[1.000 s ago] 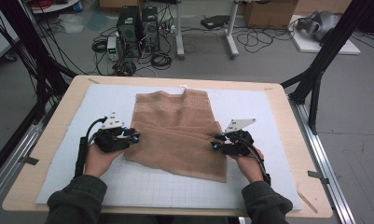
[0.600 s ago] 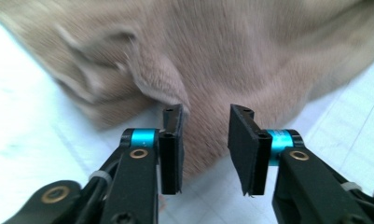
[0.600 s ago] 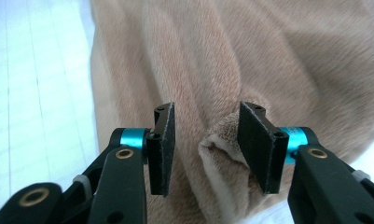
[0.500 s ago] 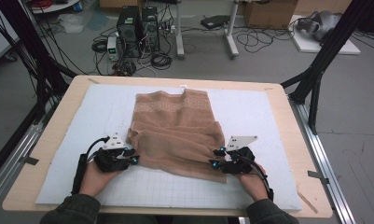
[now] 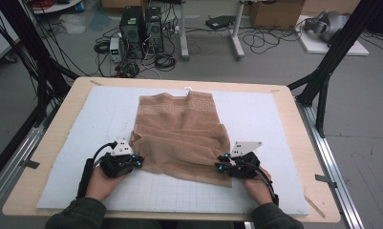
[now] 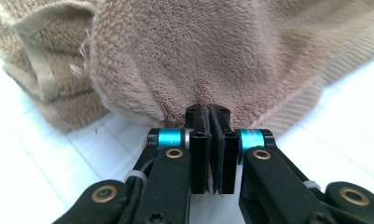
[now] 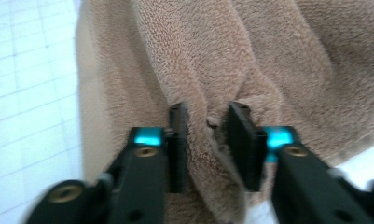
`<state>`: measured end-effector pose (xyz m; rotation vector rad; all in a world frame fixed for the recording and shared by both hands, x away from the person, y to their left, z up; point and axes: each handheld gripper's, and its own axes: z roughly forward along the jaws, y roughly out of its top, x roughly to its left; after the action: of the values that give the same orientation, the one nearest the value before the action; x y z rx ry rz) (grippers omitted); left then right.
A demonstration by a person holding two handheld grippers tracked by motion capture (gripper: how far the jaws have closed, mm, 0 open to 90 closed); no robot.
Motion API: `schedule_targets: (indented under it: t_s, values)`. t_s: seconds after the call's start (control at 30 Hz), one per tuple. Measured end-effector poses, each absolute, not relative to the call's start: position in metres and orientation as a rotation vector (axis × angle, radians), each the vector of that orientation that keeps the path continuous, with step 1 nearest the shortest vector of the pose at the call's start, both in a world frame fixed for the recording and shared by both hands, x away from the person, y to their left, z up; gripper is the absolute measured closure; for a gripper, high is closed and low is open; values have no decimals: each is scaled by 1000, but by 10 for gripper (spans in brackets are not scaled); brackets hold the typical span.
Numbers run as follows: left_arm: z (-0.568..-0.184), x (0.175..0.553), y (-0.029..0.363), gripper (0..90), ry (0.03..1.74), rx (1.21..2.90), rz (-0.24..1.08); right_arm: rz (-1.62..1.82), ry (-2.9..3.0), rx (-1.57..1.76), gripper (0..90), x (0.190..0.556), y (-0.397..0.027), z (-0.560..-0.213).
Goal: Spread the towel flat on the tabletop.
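Note:
A tan terry towel [image 5: 179, 133] lies on the white gridded mat [image 5: 275, 119], its near half doubled over and rumpled. My left gripper [image 5: 137, 162] sits at the towel's near left edge. Its jaws have just been closing, and in the left gripper view my left gripper [image 6: 209, 109] stands shut, pinching a gathered bit of the towel [image 6: 222, 56] at its tips. My right gripper [image 5: 218, 167] is at the near right edge. Its jaws have also just been closing, and my right gripper [image 7: 207, 112] squeezes a thick fold of the towel [image 7: 268, 56] between its pads.
The mat covers a wooden table [image 5: 65, 119] with bare margins left and right. Black frame legs [image 5: 323, 81] rise at the far corners. Computers and cables [image 5: 141, 33] lie on the floor beyond the far edge.
Both hands have come nearer to the table's front edge and lower onto the towel. Both pairs of jaws have closed on its side edges, and the cloth bunches there.

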<state>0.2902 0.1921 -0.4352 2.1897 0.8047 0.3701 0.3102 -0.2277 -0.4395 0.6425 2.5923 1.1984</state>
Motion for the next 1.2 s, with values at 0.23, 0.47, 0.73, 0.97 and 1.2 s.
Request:
schedule_targets:
  t_s: [0.23, 0.47, 0.73, 0.97, 1.2]
  values:
    - [-421, 250, 200, 868, 751, 2147, 379, 1225, 2620, 581, 792, 300, -229, -426]
    - [-395, 199, 204, 866, 656, 2127, 349, 1339, 2679, 474, 778, 264, -226, -400]
    - [-393, 215, 207, 644, 673, 2106, 395, 1346, 2586, 491, 609, 265, -237, -386]
    - [-428, 273, 186, 561, 759, 2160, 369, 1203, 2697, 584, 572, 294, -224, -435]
    - [-442, 270, 184, 848, 751, 2199, 327, 1257, 2763, 513, 890, 288, -218, -443]
